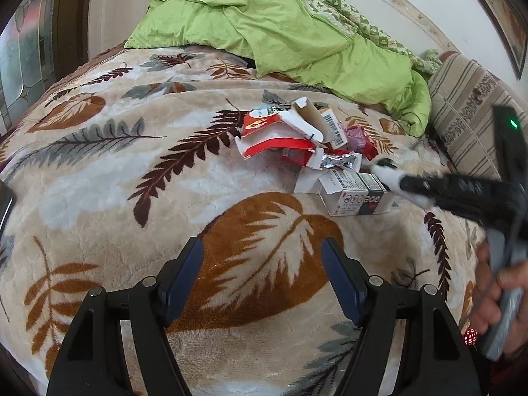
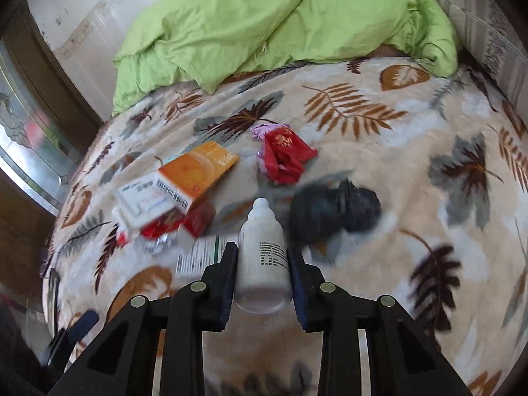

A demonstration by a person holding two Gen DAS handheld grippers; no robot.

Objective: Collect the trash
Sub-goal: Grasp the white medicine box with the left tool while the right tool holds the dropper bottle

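Observation:
Trash lies in a heap on a leaf-patterned blanket (image 1: 132, 171). The heap holds a torn red-and-white carton (image 1: 277, 132), a white box (image 1: 356, 194), a strip of foil (image 1: 340, 160) and a red wrapper (image 1: 361, 138). In the right wrist view I see an orange box (image 2: 198, 171), the red wrapper (image 2: 283, 155) and a blurred dark lump (image 2: 333, 214). My right gripper (image 2: 262, 249) is shut on a small white bottle (image 2: 262, 270) with its nozzle pointing forward. Seen from the left, the right gripper (image 1: 406, 181) reaches into the heap's right side. My left gripper (image 1: 262, 244) hangs open over bare blanket, short of the heap.
A crumpled green quilt (image 1: 280, 29) lies across the far side of the bed. A striped pillow (image 1: 468, 115) sits at the right. A glass pane (image 1: 23, 49) stands at the left. A person's hand (image 1: 498, 297) holds the right gripper's handle.

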